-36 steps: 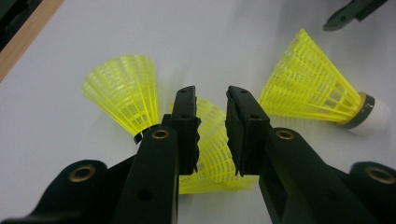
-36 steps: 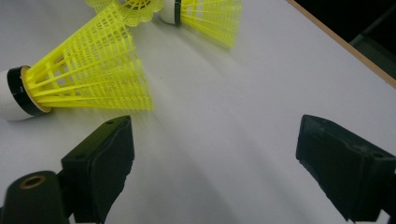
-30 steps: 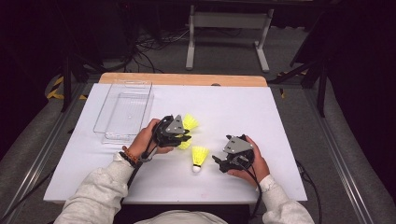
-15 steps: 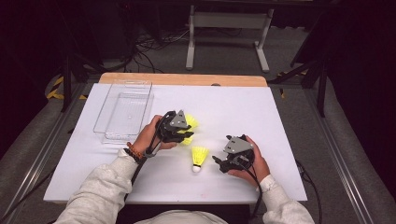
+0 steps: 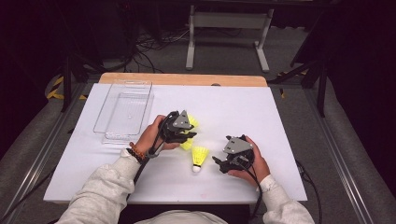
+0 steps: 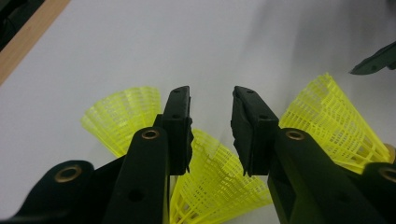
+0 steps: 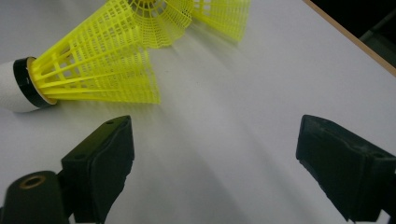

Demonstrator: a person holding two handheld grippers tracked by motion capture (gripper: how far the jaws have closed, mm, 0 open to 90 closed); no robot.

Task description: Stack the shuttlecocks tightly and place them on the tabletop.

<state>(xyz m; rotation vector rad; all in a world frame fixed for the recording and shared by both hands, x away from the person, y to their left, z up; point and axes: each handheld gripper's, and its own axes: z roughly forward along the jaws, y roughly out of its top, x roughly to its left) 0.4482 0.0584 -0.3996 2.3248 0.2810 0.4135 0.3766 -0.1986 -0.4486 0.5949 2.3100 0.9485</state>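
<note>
Shuttlecocks, three bright yellow ones, lie near the middle of the white table [image 5: 280,121]. The left gripper [image 5: 183,132] hangs right over two of them, held by the person's left hand [image 5: 150,136] with the forearm coming in from the lower left and the jaws pointing toward the table's centre. In the left gripper view its jaws stand a narrow gap apart, straddling the mesh skirt of the middle shuttlecock [image 6: 219,182], and whether the pads actually touch the mesh is hard to tell. A second shuttlecock [image 6: 123,116] fans out just behind the left-hand jaw. The third shuttlecock [image 5: 199,157] lies on its side between the two grippers, white cork tip toward the person; it shows at the right edge of the left gripper view as well.

The right gripper [image 5: 224,164] rests low on the table in the right hand [image 5: 250,163], jaws spread wide with nothing between them, aimed at that third shuttlecock. A clear plastic tray [image 5: 122,114] sits well apart at the table's far left.
</note>
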